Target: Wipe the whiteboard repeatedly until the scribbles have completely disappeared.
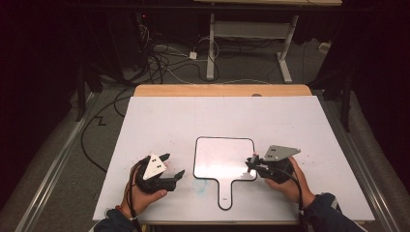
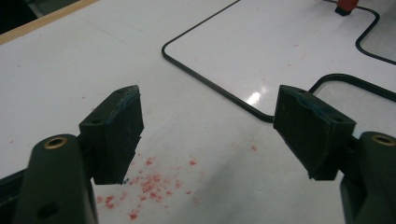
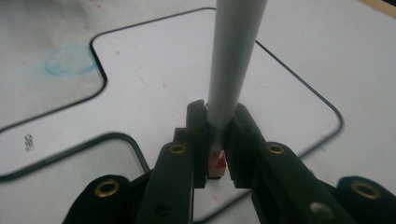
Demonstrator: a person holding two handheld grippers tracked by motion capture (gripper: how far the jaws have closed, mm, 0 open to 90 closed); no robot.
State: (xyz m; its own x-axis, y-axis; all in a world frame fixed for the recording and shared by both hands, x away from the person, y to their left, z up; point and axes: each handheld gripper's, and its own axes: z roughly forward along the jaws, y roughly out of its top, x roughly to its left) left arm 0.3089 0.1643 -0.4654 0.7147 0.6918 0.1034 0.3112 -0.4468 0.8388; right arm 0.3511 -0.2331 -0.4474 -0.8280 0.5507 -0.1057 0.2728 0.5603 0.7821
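Observation:
A small paddle-shaped whiteboard (image 1: 222, 159) with a black rim lies flat on the white table top, its handle (image 1: 225, 193) pointing toward me. My right gripper (image 1: 252, 164) hovers over the board's right edge, shut on a grey marker (image 3: 231, 60) with a red end (image 3: 217, 163). The marker stands up between the jaws above the whiteboard (image 3: 177, 70). My left gripper (image 1: 173, 165) rests left of the board, open, with nothing between its pads (image 2: 116, 126). The board's rim (image 2: 210, 79) runs just beyond them.
Red specks (image 2: 149, 184) dot the table under the left gripper, and a blue smudge (image 3: 70, 60) sits beside the board's handle. The table's wooden far edge (image 1: 222, 90) borders a floor with cables (image 1: 159, 63) and a desk frame (image 1: 251, 34).

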